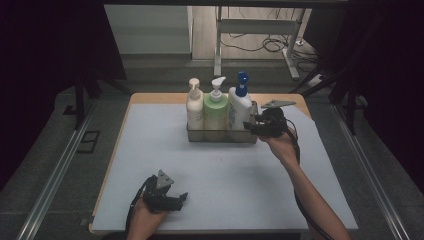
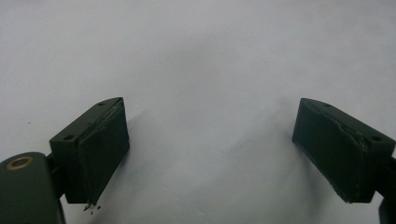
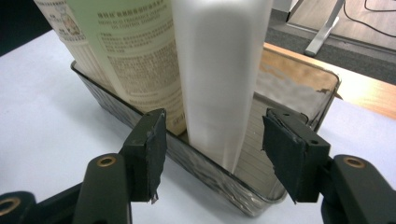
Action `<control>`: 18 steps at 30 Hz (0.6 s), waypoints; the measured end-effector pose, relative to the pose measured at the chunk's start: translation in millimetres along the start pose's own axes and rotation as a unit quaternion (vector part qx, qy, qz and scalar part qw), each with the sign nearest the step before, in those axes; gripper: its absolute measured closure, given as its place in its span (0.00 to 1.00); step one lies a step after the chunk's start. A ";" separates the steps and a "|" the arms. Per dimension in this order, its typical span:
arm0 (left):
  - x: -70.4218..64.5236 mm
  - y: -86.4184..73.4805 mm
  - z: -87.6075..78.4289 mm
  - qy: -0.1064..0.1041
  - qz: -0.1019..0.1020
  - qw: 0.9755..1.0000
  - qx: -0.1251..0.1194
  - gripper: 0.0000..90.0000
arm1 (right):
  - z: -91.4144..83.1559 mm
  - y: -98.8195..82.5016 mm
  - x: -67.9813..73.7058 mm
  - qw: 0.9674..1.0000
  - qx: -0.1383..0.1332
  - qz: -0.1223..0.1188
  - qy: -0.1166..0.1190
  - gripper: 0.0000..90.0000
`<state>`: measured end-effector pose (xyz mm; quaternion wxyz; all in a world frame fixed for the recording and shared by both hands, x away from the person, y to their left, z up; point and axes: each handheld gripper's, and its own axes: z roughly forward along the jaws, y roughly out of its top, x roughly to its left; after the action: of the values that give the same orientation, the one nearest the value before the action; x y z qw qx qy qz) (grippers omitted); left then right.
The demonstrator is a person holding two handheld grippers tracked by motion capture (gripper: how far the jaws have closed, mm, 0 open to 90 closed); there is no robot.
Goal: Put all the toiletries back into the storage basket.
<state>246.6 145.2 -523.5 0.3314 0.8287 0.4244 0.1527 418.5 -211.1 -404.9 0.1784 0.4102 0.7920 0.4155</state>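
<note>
White plastic pump bottle with blue nozzle (image 1: 239, 107) — smooth, likely slippery, best gripped mid-body — stands between the right gripper's (image 3: 212, 151) open jaws; left gripper (image 2: 210, 149) open, empty.

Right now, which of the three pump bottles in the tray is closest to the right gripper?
The white bottle with the blue pump, at the tray's right end. The right gripper sits beside it, jaws open around it; the green and cream bottles stand farther left.

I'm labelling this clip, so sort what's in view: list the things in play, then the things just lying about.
In play:
- white pump bottle with blue pump, between the right tool's open jaws
- clear rectangular tray
- green pump bottle
- cream pump bottle

Lying about:
- left tool, open over bare table
- grey desk legs and cables beyond
</note>
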 end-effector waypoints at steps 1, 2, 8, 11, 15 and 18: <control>0.0 0.0 0.0 0.000 0.000 1.000 0.000 0.12 | -0.7 -1.0 -0.8 1.000 0.002 -0.001 -0.001 0.45; 0.0 0.0 0.0 0.000 0.000 1.000 0.000 0.12 | -1.2 -2.1 -1.6 1.000 0.002 -0.001 -0.003 0.45; 0.0 0.0 0.0 0.000 0.000 1.000 0.000 0.12 | -3.5 -8.2 -10.2 1.000 0.008 0.010 -0.008 0.54; 0.0 0.0 0.0 0.000 0.000 1.000 0.000 0.12 | -2.5 -9.7 -14.2 1.000 0.010 0.013 -0.015 0.59; 0.0 0.0 0.0 0.000 0.000 1.000 0.000 0.12 | 1.8 -10.2 -18.1 1.000 0.014 0.013 -0.019 0.67; 0.0 0.0 0.0 0.000 0.000 1.000 0.000 0.12 | 6.9 -10.7 -19.8 0.999 0.015 0.012 -0.029 0.74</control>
<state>246.6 145.3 -523.5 0.3315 0.8286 0.4244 0.1527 429.3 -226.8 -418.8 0.1902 0.4340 0.7877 0.3936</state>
